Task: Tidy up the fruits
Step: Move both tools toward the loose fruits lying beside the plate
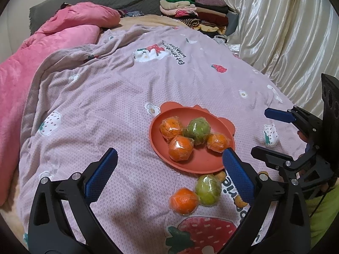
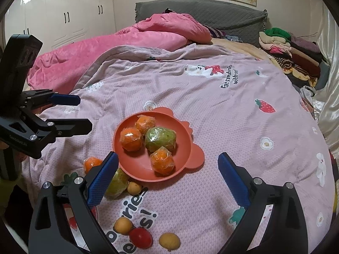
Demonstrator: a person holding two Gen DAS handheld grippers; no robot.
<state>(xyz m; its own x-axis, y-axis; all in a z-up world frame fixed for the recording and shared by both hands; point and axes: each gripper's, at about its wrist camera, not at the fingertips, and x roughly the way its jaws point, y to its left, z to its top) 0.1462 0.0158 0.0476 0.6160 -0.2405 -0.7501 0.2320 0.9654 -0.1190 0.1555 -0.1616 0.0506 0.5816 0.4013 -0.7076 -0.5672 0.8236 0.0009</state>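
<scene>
An orange bear-eared plate (image 1: 190, 165) (image 2: 135, 171) lies on the bed and holds three wrapped oranges (image 1: 180, 148) (image 2: 131, 139) and a wrapped green fruit (image 1: 198, 128) (image 2: 160, 139). In front of it on the blanket lie a wrapped orange (image 1: 184, 201) (image 2: 91, 163) and a wrapped green fruit (image 1: 208, 186) (image 2: 118, 183). Small yellow fruits (image 2: 123, 225) and a small red fruit (image 2: 140, 237) lie nearer. My left gripper (image 1: 169, 170) is open and empty above the blanket, left of the loose fruits. My right gripper (image 2: 167, 174) is open and empty over the plate's near edge; it also shows in the left wrist view (image 1: 259, 131).
A lilac strawberry-print blanket (image 1: 127, 97) covers the bed. A pink duvet (image 1: 42, 48) lies at the far left, folded clothes (image 1: 197, 12) are stacked at the far right, and a cream curtain (image 1: 286, 31) hangs along the right side. White wardrobes (image 2: 63, 17) stand beyond.
</scene>
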